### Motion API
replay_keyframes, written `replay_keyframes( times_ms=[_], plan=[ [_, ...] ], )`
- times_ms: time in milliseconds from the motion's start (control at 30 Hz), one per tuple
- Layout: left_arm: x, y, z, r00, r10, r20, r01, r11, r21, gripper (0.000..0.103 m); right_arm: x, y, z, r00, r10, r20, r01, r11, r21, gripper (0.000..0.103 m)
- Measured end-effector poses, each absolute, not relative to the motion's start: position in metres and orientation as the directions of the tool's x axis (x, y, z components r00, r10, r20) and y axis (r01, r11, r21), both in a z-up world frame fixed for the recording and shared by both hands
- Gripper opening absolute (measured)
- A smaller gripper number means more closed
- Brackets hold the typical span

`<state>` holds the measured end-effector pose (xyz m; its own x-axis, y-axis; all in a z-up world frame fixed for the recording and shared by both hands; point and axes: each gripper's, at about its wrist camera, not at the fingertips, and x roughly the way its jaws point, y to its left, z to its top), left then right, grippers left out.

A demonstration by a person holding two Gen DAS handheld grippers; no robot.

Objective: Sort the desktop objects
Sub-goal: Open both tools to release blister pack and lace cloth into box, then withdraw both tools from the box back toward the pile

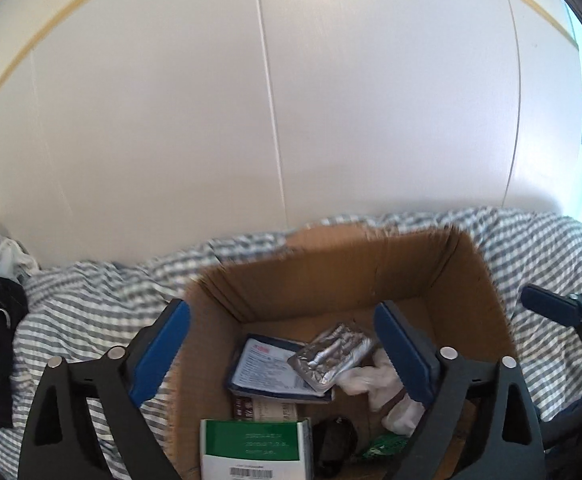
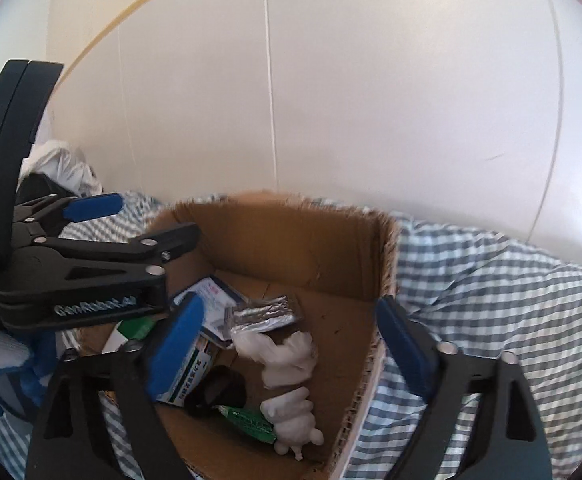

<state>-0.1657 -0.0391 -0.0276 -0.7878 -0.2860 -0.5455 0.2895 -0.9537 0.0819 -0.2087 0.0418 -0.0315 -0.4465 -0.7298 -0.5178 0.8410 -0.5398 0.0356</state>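
White panelled wall behind; blue-checked cloth (image 2: 491, 280) under an open cardboard box (image 2: 291, 240). Left gripper (image 1: 283, 344), marked "GenRobot.AI", over the box, jaws wide, holding nothing. Inside, left to right: green-and-white carton (image 1: 251, 452) with barcode, printed leaflet (image 1: 267, 368), foil blister pack (image 2: 263, 316), white figures (image 2: 287, 360). Right gripper (image 2: 291, 340) likewise spread, empty.
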Motion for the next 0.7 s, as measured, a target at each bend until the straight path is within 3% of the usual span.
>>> replay_keyframes(
  times_ms=[167,567,700],
  plan=[
    [-0.14,-0.044,-0.001,-0.821,-0.316,-0.476,0.317,-0.945,0.08,0.103,-0.197,0.057,-0.01,-0.493,-0.738,-0.461,0.823,-0.567,0.027,0.103],
    [-0.083,-0.033,0.035,-0.848,-0.351,-0.397,0.357,-0.932,0.061,0.103,-0.149,0.092,0.036,-0.58,-0.754,-0.308,0.803,-0.592,-0.064,0.103],
    [-0.065,-0.028,0.038,-0.844,-0.381,-0.378,0.388,-0.92,0.06,0.103,-0.142,0.101,0.035,-0.583,-0.748,-0.317,0.801,-0.596,-0.065,0.103]
  ],
)
